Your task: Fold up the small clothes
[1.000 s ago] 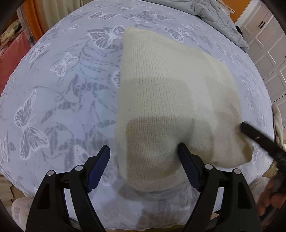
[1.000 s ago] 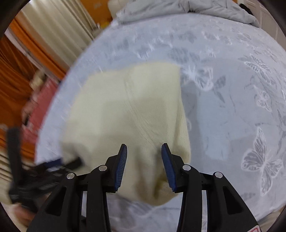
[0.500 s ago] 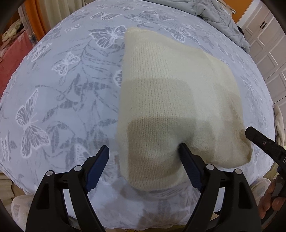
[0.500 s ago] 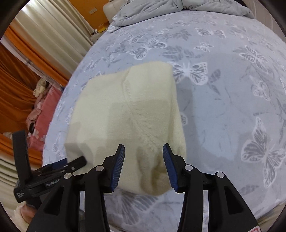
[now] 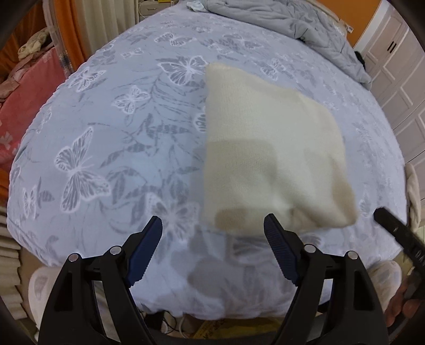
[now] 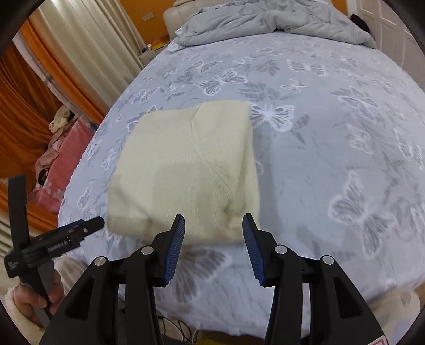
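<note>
A cream knitted garment (image 5: 268,148) lies folded into a compact rectangle on the blue butterfly-print bedsheet (image 5: 111,148). It also shows in the right wrist view (image 6: 186,164). My left gripper (image 5: 212,233) is open and empty, just short of the garment's near edge. My right gripper (image 6: 212,225) is open and empty at the garment's near edge, apart from it. The right gripper's tip shows at the right edge of the left wrist view (image 5: 393,228). The left gripper shows at the lower left of the right wrist view (image 6: 66,236).
A rumpled grey quilt (image 6: 279,21) lies at the far end of the bed. Orange curtains (image 6: 24,111) and a pink blanket (image 6: 61,159) are to the left. White cupboard doors (image 5: 398,69) stand to the right. The bed's near edge (image 5: 212,313) is just below the grippers.
Both grippers have pulled back toward the bed's near edge, away from the garment. The right gripper has opened wider. The garment stays folded in place.
</note>
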A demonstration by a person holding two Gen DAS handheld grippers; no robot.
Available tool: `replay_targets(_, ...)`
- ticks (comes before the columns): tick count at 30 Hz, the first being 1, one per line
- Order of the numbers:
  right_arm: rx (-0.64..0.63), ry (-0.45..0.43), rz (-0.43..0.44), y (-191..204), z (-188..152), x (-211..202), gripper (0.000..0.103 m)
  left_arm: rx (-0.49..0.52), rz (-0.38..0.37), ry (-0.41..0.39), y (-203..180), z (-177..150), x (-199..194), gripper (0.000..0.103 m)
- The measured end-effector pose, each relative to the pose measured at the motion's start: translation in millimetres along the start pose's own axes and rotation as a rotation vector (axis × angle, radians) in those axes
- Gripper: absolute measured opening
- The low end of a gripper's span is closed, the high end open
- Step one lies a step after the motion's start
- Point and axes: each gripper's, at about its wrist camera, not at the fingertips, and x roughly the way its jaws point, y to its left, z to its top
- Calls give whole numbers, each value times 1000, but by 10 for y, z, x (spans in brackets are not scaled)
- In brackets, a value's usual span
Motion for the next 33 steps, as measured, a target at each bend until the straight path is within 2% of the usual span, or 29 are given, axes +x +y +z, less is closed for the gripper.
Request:
replay_targets(7, 27, -21, -56, -12, -321, -144, 51, 51, -21, -51, -325, -222, -304, 77)
replay_targets(9, 31, -26, -52, -21, -330, -173, 52, 64, -21, -55, -409, -275, -330, 77)
replay_targets(11, 14, -36, -13, 19, -283, -192, 52, 72, -20, -54, -445, -299, -330, 78)
replay_targets(12, 1, -38, 15, 56, -244, -189, 51, 73, -17, -54, -454, -307, -329, 78)
replay_targets(13, -23, -38, 37, 122, -163, -174, 45, 75, -13, -54, -459, -311, -323, 78)
replay_targets(16, -88, -12, 25, 257, 143, 25, 43, 84, 14, -49, -457, -288, -270, 78)
replay_targets(18, -57, -12, -5, 191, 405, 233, 47, 87, 33, -31, -424, -244, -176, 78)
replay_targets(20, 12, 35, -13, 60, 587, 476, 68, 87, 57, -15, -363, -203, -57, 78)
replay_targets(23, 138, 167, 4, -190, 744, 984, 69, 83, 82, 28, -267, -162, 156, 78)
replay_targets(24, 146, 206, 33, -209, 745, 1103, 64, 84, 94, 40, -232, -147, 238, 78)
replay_targets(25, 122, 221, 49, -180, 759, 1150, 34, 86, 108, 52, -212, -139, 308, 78)
replay_targets(26, 77, 211, 54, -107, 794, 1119, 25, 91, 112, 72, -186, -129, 389, 78)
replay_targets(29, 40, 52, 103, -64, 946, 752, 20, 86, 124, 103, -112, -115, 523, 77)
replay_targets(30, 43, 28, 91, -119, 975, 740, 20, 92, 144, 115, -82, -115, 580, 76)
replay_targets(31, 39, 42, 25, -202, 988, 856, 17, 91, 153, 123, -54, -116, 619, 76)
replay_targets(32, 31, 112, -32, -275, 958, 1057, 13, 80, 154, 132, -21, -115, 653, 76)
replay_targets(33, 30, 196, -34, -347, 909, 1249, 13, 53, 139, 146, 34, -114, 696, 76)
